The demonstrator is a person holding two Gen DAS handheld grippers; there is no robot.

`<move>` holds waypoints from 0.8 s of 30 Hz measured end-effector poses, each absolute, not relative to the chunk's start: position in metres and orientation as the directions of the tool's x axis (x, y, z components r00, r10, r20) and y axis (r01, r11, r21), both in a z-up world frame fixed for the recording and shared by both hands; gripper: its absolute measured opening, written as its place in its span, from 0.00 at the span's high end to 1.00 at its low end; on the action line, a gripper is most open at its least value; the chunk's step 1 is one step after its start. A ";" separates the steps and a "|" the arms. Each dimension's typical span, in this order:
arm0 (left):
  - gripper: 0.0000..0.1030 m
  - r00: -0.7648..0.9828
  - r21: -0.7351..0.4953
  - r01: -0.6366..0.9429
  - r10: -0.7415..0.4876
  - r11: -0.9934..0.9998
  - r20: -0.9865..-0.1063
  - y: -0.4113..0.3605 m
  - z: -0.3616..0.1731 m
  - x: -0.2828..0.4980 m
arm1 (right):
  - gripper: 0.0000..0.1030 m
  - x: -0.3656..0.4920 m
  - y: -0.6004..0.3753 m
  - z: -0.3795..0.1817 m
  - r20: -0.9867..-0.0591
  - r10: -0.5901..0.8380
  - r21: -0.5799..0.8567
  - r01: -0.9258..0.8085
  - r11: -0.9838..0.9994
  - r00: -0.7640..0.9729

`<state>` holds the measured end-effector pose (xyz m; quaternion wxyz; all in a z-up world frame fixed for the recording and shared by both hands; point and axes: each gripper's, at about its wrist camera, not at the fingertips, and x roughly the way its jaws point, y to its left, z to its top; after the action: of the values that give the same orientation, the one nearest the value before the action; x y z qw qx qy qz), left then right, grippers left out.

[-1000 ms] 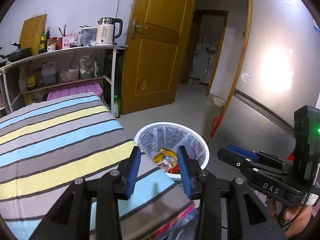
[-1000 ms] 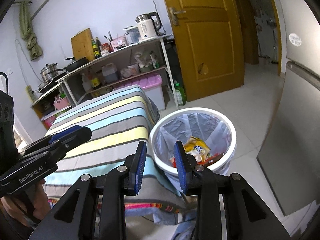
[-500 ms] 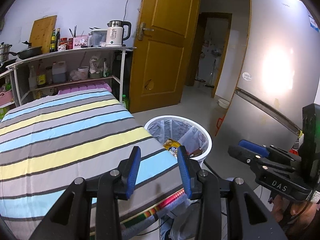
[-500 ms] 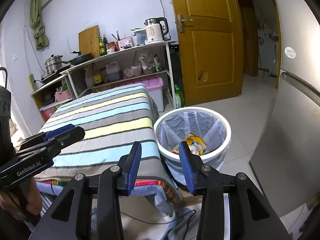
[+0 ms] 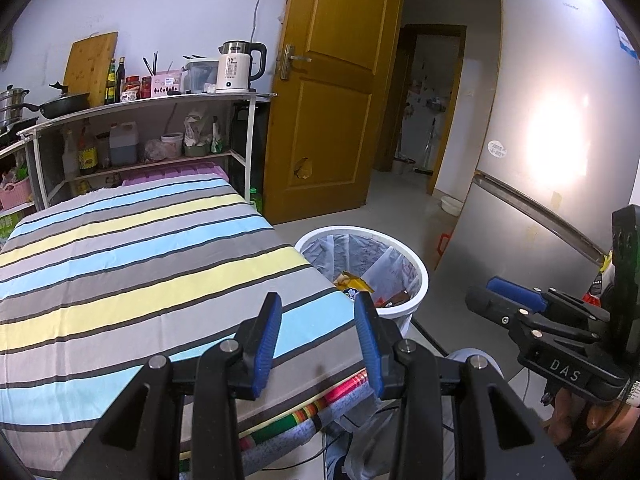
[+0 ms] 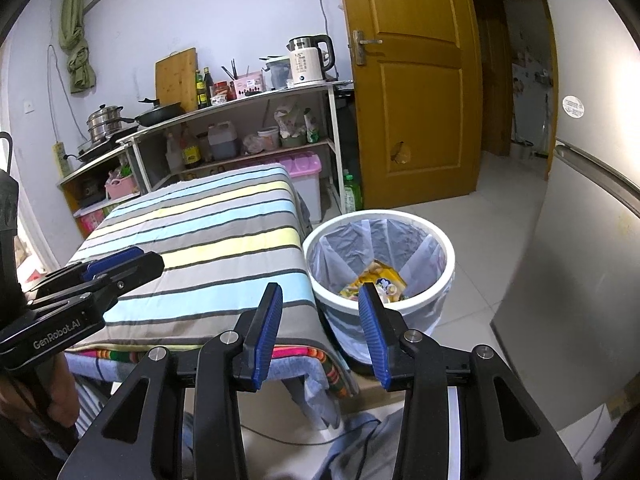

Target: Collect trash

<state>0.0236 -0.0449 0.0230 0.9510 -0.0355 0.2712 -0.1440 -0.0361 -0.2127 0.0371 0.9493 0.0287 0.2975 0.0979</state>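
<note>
Beside the striped desk's [image 6: 200,236] far right corner, the lined trash bin [image 6: 440,276] holds wrappers [image 6: 384,280]; with left claw [image 5: 316,336] and right claw [image 6: 320,332] both wide open and empty, scan the bare desk before finishing.

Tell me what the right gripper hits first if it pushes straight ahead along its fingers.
Probably the striped cloth-covered table, near its corner beside the white lined trash bin. The open right gripper points there, though depth is unclear.

Pale walls; tiled floor [image 6: 480,216]. Striped-cloth table [image 5: 120,272] near left. Metal shelf rack [image 5: 140,128] far left. Wooden door [image 5: 328,120] far centre. Silver refrigerator [image 5: 552,140] right.
</note>
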 end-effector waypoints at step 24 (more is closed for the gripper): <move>0.62 0.805 -0.151 0.257 -0.298 0.954 -0.513 -0.044 0.022 0.024 | 0.60 -0.035 -0.214 0.037 -0.561 0.198 0.113 -0.163 0.980 0.804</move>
<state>0.0241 -0.0436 0.0219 0.9492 -0.0370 0.2761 -0.1463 -0.0352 -0.2138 0.0373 0.9492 0.0296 0.2986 0.0950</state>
